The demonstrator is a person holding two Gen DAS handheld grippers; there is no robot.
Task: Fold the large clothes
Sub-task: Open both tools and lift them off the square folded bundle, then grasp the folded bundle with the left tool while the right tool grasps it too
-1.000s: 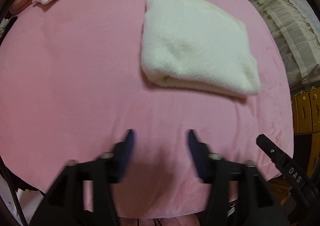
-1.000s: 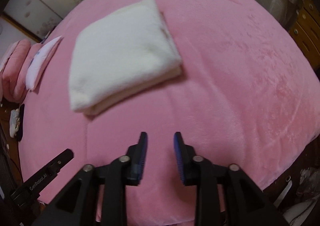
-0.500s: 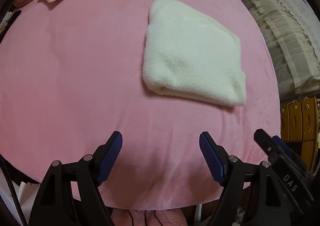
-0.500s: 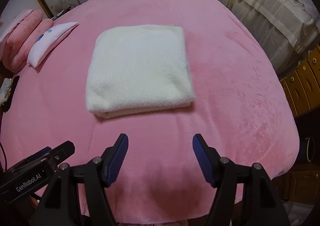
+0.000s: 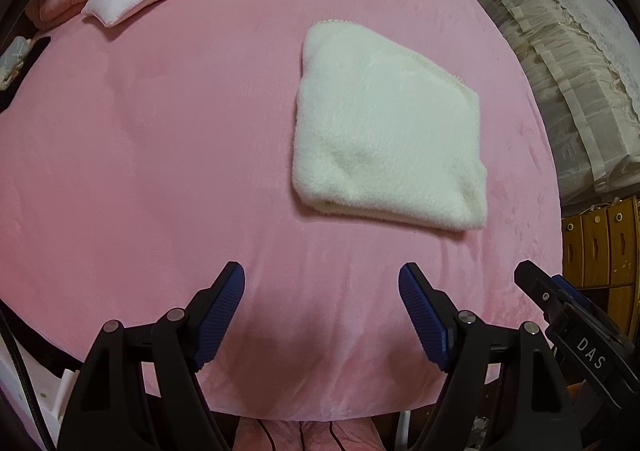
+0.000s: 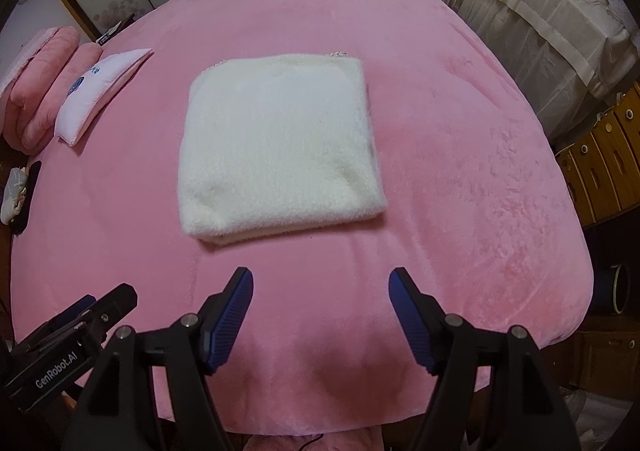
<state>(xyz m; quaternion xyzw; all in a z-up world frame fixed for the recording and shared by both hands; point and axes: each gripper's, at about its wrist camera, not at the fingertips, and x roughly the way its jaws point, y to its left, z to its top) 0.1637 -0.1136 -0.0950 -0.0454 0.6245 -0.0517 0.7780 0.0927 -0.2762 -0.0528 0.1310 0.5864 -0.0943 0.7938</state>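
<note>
white folded garment (image 6: pixel 280 147) lay mid-bed, toward the pink bed's (image 6: pixel 460 179) near edge | left gripper (image 5: pixel 322 311) released, empty | right gripper (image 6: pixel 320 311) jaws just widened, empty | garment type unclear, perhaps fleece

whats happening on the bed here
A person with a hand-held gripper in each hand has been folding a fluffy white garment; it now lies as a neat square bundle on the pink bedspread. Neither gripper touches it. The left hand-held gripper and right hand-held gripper are above the near edge of the bed, nothing between their jaws, which have just been opening. The fold looks finished.
</note>
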